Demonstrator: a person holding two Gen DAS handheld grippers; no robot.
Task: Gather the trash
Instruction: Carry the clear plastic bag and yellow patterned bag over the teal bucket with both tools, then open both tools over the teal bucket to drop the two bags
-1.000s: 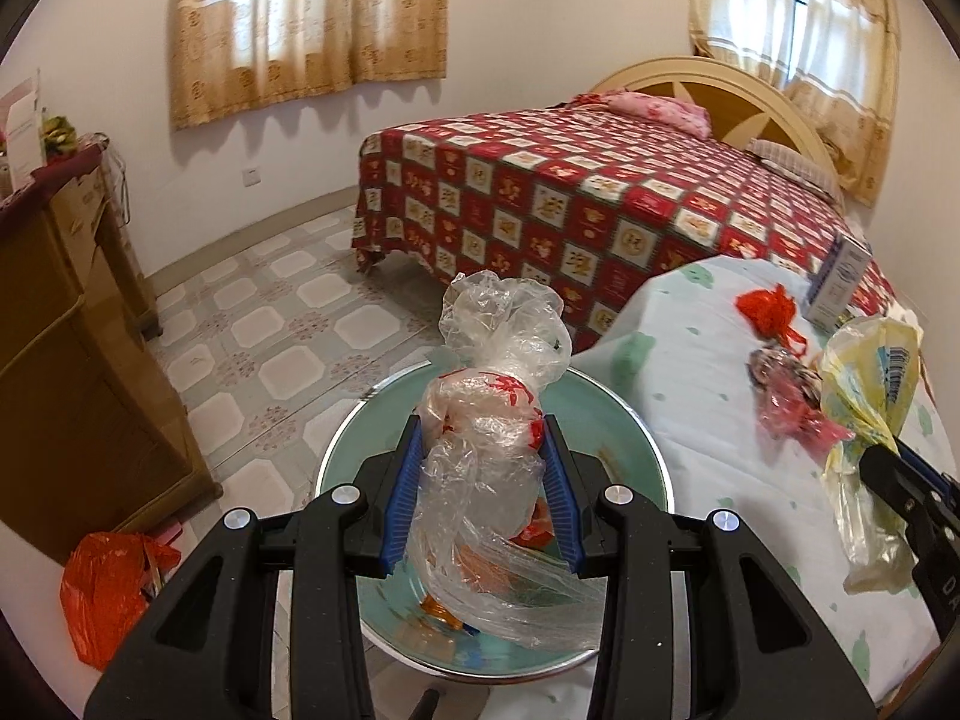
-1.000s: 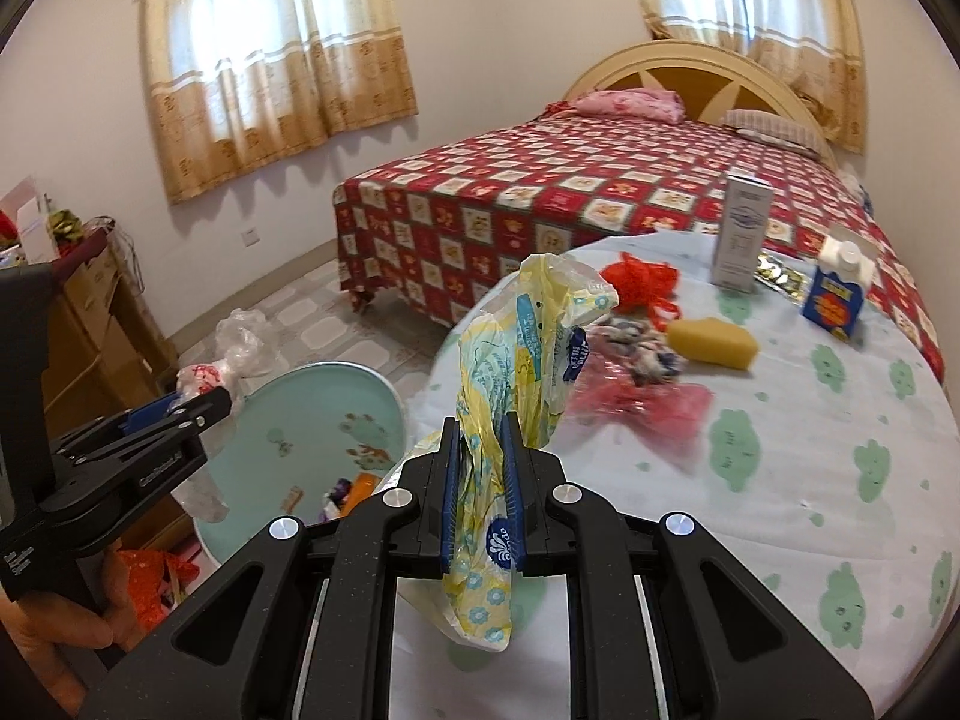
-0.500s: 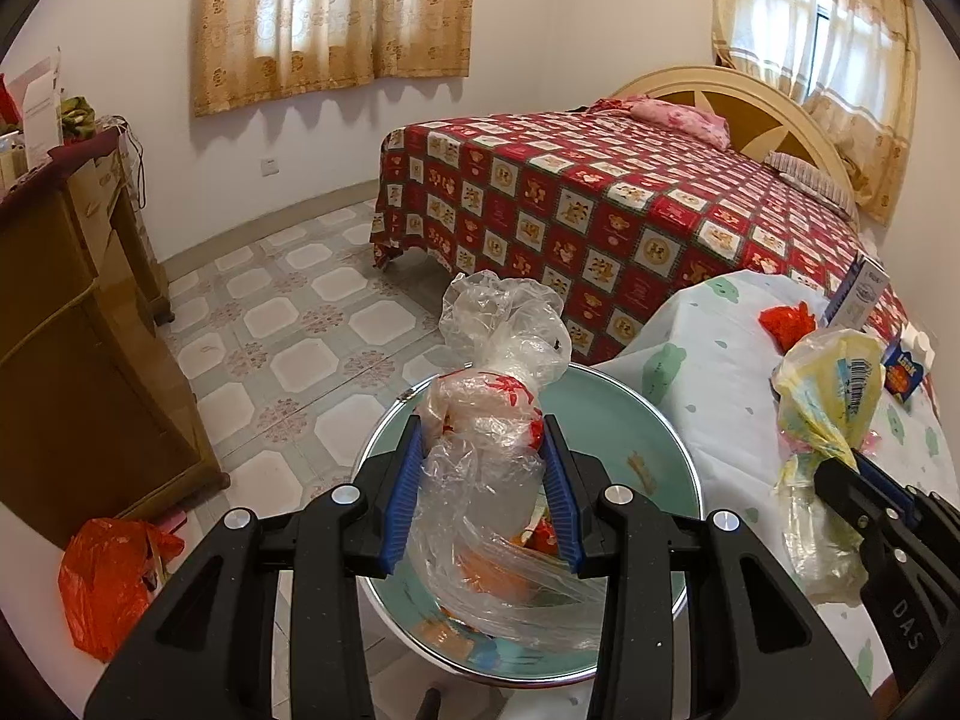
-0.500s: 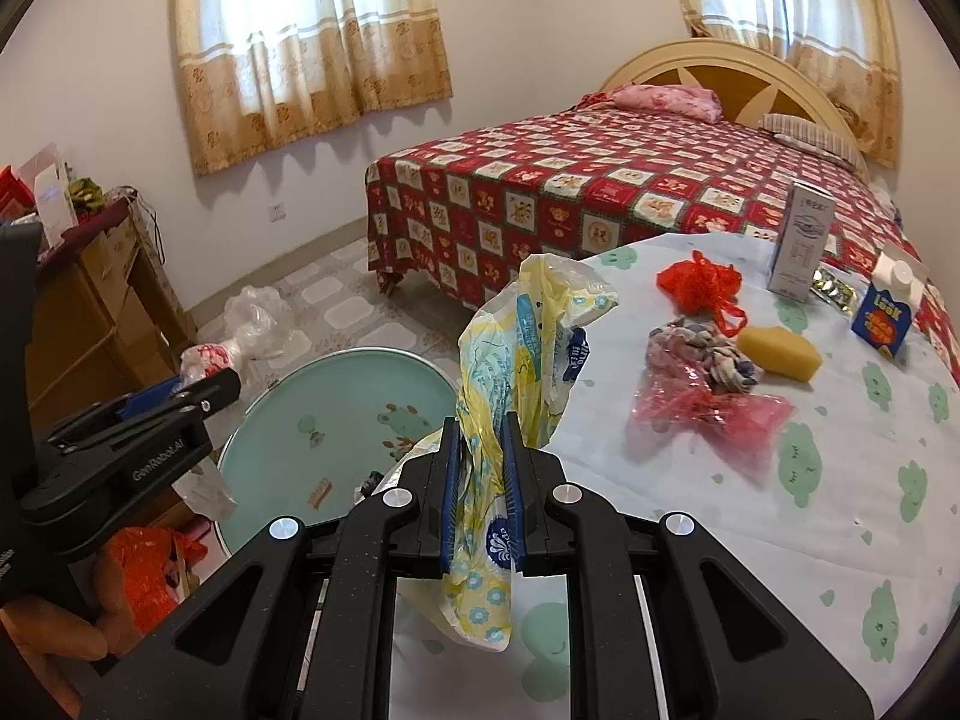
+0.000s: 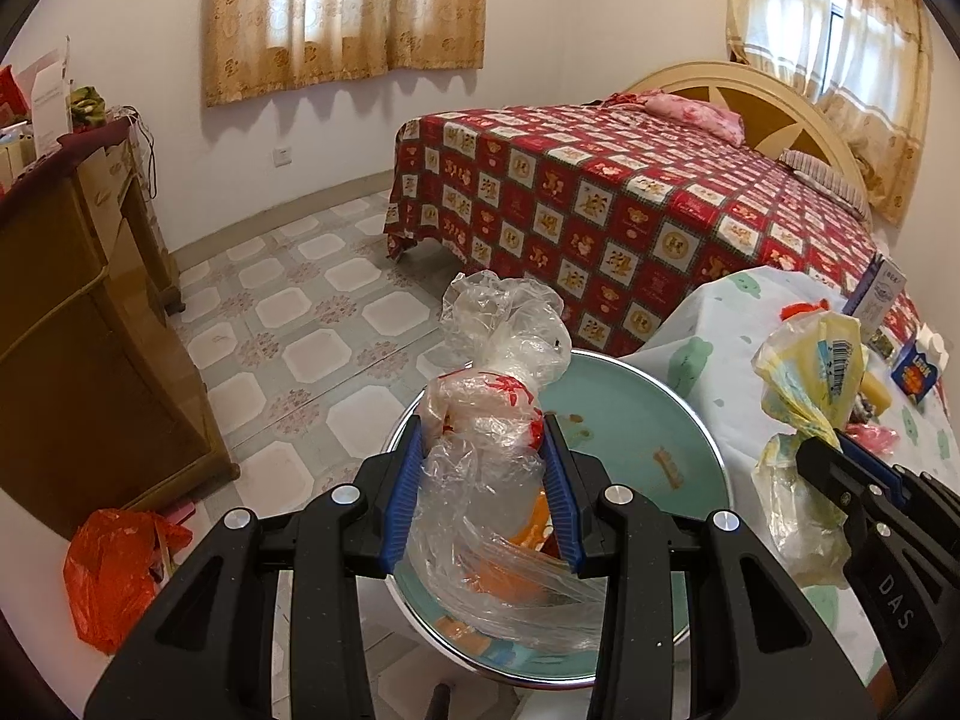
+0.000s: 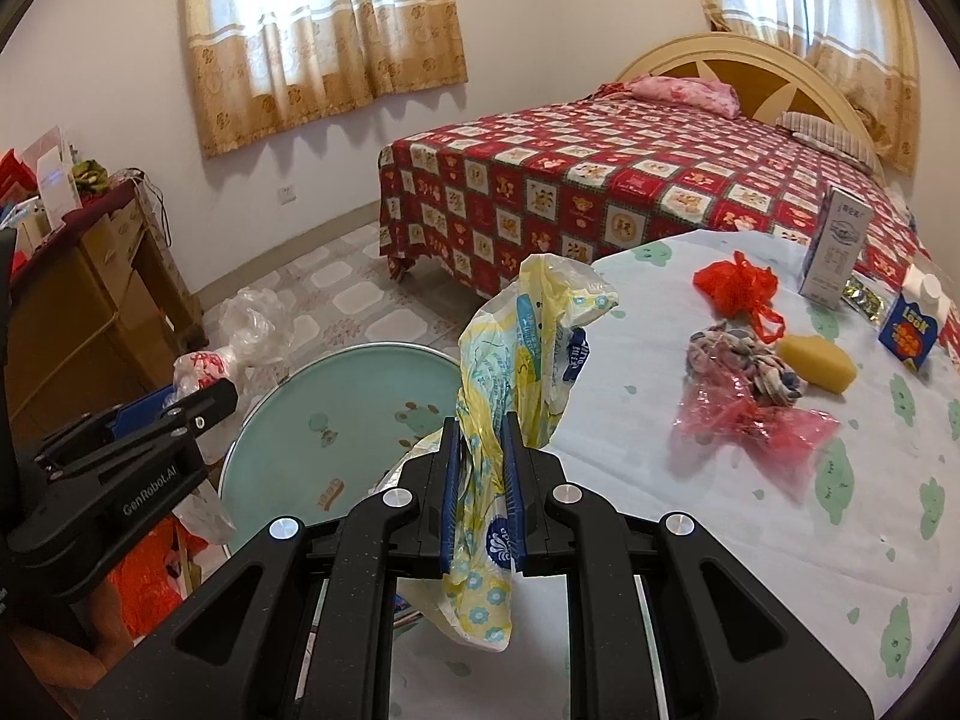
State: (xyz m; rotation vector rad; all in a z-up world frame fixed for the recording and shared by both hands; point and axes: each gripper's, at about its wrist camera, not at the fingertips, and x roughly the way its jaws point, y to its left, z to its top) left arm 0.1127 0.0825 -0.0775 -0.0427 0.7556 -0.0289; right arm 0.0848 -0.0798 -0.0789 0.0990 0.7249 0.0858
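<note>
The left claw (image 5: pixel 483 474) pinches a crumpled clear plastic bag (image 5: pixel 489 420) with red print and holds it right over the green basin (image 5: pixel 648 396) that stands on the floor beside the surface (image 6: pixel 690 480). The right claw (image 6: pixel 481 474) is pressed together on a yellow printed bag (image 6: pixel 528 336), held above the edge of the surface, near the basin's rim but not yet over it.

The basin already holds a few scraps, among them something orange seen through the clear bag, so collecting seems well under way. Neither held bag is dropped yet.

Left on the surface are a red plastic bag (image 6: pixel 735 285), a pink plastic wrapper (image 6: pixel 750 426), a bundle of cloth (image 6: pixel 738 360), a yellow sponge (image 6: pixel 816 360), a tall white carton (image 6: pixel 834 246) and a small blue carton (image 6: pixel 912 324). Which of these count as trash is a guess; the red bag and pink wrapper look likeliest. An orange bag (image 5: pixel 111 564) lies on the floor by the wooden cabinet (image 5: pixel 78 324).
</note>
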